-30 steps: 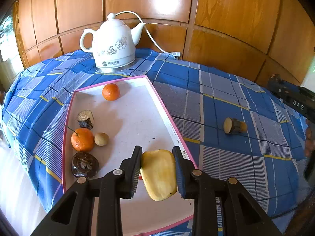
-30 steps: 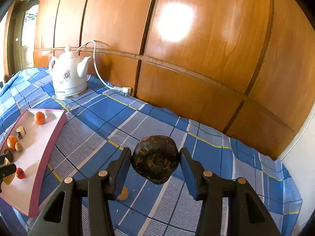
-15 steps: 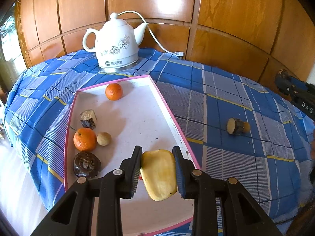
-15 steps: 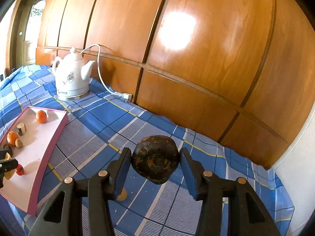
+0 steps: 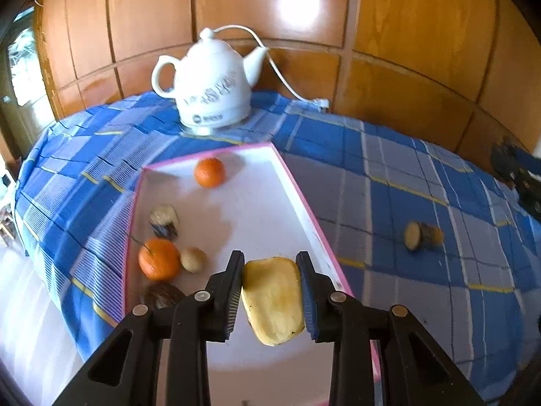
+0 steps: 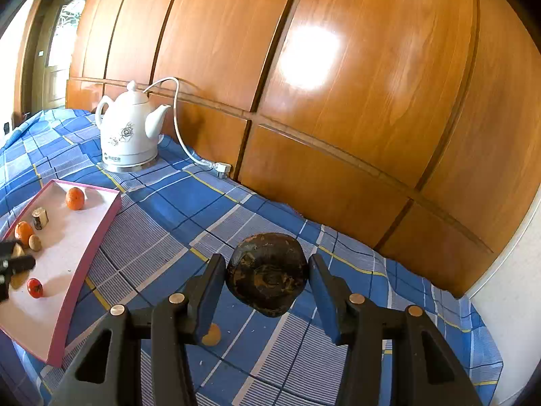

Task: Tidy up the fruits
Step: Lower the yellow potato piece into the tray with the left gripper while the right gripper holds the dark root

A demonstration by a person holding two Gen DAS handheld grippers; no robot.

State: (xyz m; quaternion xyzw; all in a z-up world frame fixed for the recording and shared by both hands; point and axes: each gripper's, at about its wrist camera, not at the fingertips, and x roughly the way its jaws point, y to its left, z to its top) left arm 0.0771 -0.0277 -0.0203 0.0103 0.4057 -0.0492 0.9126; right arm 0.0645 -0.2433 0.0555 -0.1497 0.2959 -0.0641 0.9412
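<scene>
My left gripper (image 5: 271,296) is clamped on a yellow fruit slice (image 5: 272,299), both pads pressing on its sides, and I hold it above the near end of the tray (image 5: 301,199). The tray is white inside with a pink rim and lies on the counter (image 5: 389,182), which carries a blue checked cloth.

In the left wrist view an orange (image 5: 209,172) lies in the tray at about 11 o'clock from my gripper, near the far rim. At 10 o'clock there are a short brown stub (image 5: 164,218), a second orange (image 5: 158,258) with a stalk, and a small pale round fruit (image 5: 192,260) that touches it. A dark round fruit (image 5: 164,296) sits at 9 o'clock, partly hidden behind my gripper finger. Outside the tray, at 2 o'clock, another stub (image 5: 422,235) lies on the cloth. A white kettle (image 5: 211,84) stands at 12 o'clock behind the tray, against the wooden wall (image 5: 405,34).

My right gripper (image 6: 267,282) is clamped on a dark brown round fruit (image 6: 267,279), held above the cloth and well apart from the tray, which lies at 9 o'clock in this view. A small red fruit (image 6: 34,287) lies in the near part of the tray.
</scene>
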